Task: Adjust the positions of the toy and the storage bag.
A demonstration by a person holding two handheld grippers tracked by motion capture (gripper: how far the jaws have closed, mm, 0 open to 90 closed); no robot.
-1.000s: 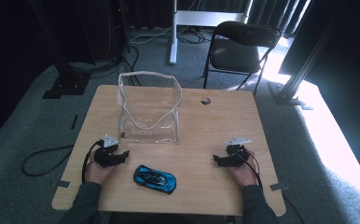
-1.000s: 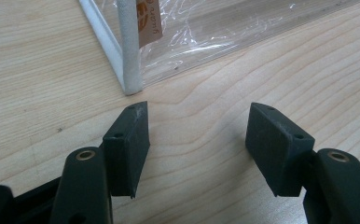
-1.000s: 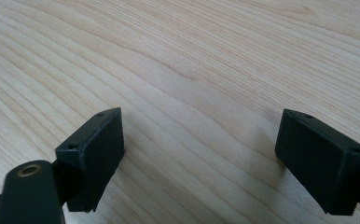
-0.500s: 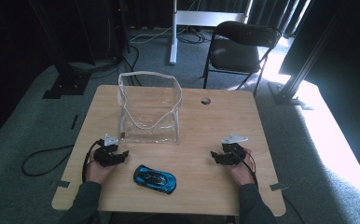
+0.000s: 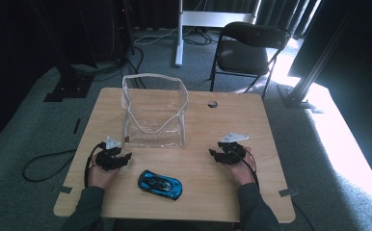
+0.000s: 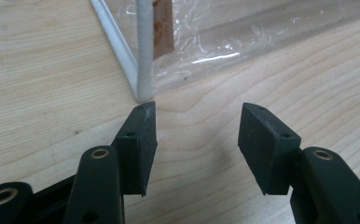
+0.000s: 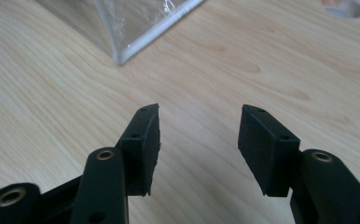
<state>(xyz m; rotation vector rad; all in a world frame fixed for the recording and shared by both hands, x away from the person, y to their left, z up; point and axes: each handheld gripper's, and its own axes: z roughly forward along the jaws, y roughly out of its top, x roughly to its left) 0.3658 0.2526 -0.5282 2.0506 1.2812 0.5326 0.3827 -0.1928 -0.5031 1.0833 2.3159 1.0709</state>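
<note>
Wooden table [image 5: 232,120], seen from above. Clear plastic bag [image 5: 153,113] with white edging, upright toward the far left-centre of the top, mouth open. Blue toy car [image 5: 160,185] near the front edge, on its wheels, roughly midway between the two hands and nearer the left one, touching neither.

Left forearm in from the bottom edge, sleeve dark green, left hand [image 5: 99,175] flat-low over the table behind the left gripper [image 5: 121,156]. Gripper low at the table, aimed forward and a little to the right, at the bag's near left corner. Jaws spread wide, nothing between them; in the left gripper view, bare wood in the gap and the bag's white corner seam just beyond the left jaw's tip, whether touching it or not cannot be told. Cable looped off the table's left edge.

Right forearm likewise in from the bottom, right hand [image 5: 240,169] behind the right gripper [image 5: 217,154], grey three-cornered plate on top. Gripper low, turned forward and to the left, toward the bag's near right corner but well short of it. Jaws wide apart and empty; in the right gripper view, plain tabletop between them, the bag's corner farther up at left, a round hole [image 7: 342,7] in the table at top right.

Folding chair [image 5: 249,50] beyond the far edge, on grey carpet.
</note>
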